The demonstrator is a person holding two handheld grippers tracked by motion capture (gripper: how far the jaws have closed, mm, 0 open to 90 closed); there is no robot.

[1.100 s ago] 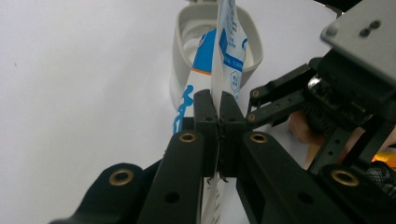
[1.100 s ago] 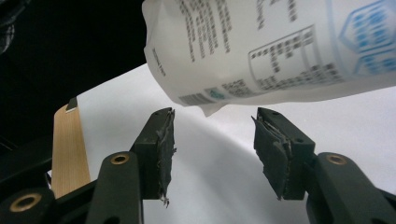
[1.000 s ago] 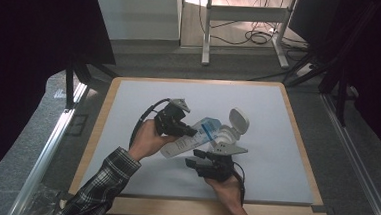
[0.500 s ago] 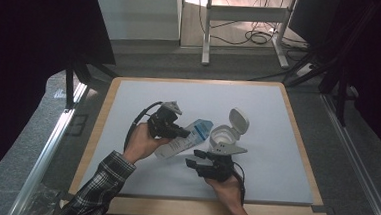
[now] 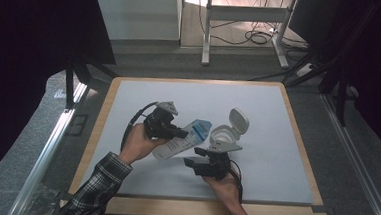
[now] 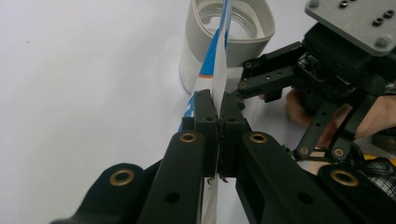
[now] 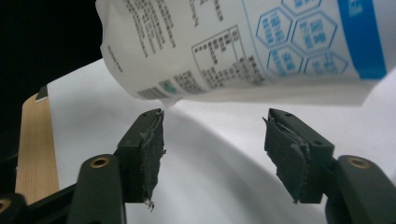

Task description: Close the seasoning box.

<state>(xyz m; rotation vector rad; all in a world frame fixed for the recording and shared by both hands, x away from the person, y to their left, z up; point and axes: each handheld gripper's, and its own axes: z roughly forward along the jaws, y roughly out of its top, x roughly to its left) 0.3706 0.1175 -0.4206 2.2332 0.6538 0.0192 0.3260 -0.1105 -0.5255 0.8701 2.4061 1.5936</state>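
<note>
A white pouch with blue print [image 5: 185,139] hangs tilted above the mat, its upper end toward the grey jar [image 5: 223,136]. My left gripper [image 5: 183,133] is shut on the pouch's edge; in the left gripper view the jaws pinch the thin pouch [image 6: 219,70] edge-on, with the open jar [image 6: 229,44] right behind it. The jar's flip lid [image 5: 238,121] stands open. My right gripper [image 5: 194,157] sits just below the pouch, open. In the right gripper view the pouch [image 7: 261,46] hangs above the spread, empty jaws of that gripper [image 7: 215,140].
A white mat [image 5: 276,143] covers the wooden-rimmed table [image 5: 297,126]. In the left gripper view the right gripper [image 6: 327,70] and its hand sit close beside the jar. Dark chairs and a desk with cables stand beyond the far edge.
My left gripper has drawn the pouch slightly to the left and toward the person. The right gripper has stayed open, almost in place.
</note>
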